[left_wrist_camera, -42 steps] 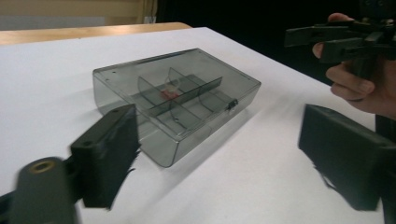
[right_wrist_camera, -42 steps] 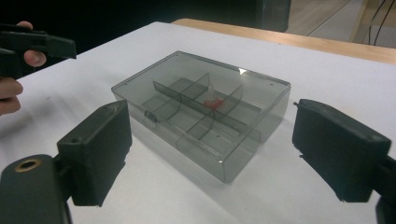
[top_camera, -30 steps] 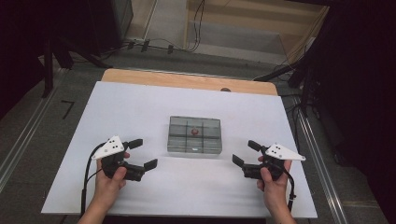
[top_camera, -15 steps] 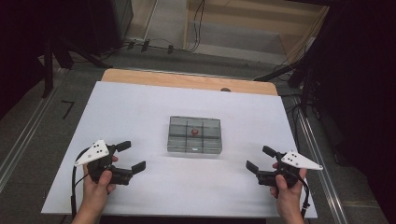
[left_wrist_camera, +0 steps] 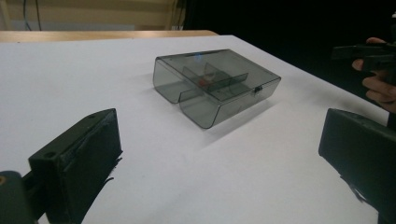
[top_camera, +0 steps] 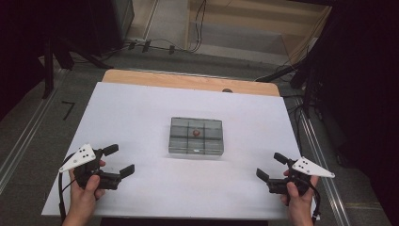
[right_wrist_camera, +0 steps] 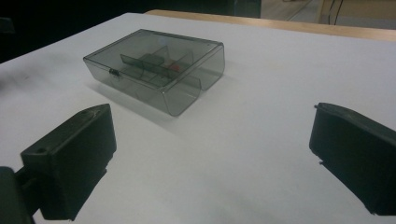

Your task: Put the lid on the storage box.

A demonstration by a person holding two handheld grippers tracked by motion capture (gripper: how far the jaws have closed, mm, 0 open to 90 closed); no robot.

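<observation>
Both hand-held grippers, left (top_camera: 116,163) and right (top_camera: 272,167), have drawn outward from the box (top_camera: 195,136), jaws released, empty.

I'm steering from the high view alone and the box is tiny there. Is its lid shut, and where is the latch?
Observer: The lid of the smoky clear box is down; the small dark latch sits on the long side facing the person.
Operator: What's inside?
Observer: Dividers, and one small red thing in a middle compartment; I can't tell what it is.
Operator: Anything between the jaws?
Observer: No. The left gripper and the right gripper are open over bare white table, short of the box. The right gripper's jaws have just been opening.
</observation>
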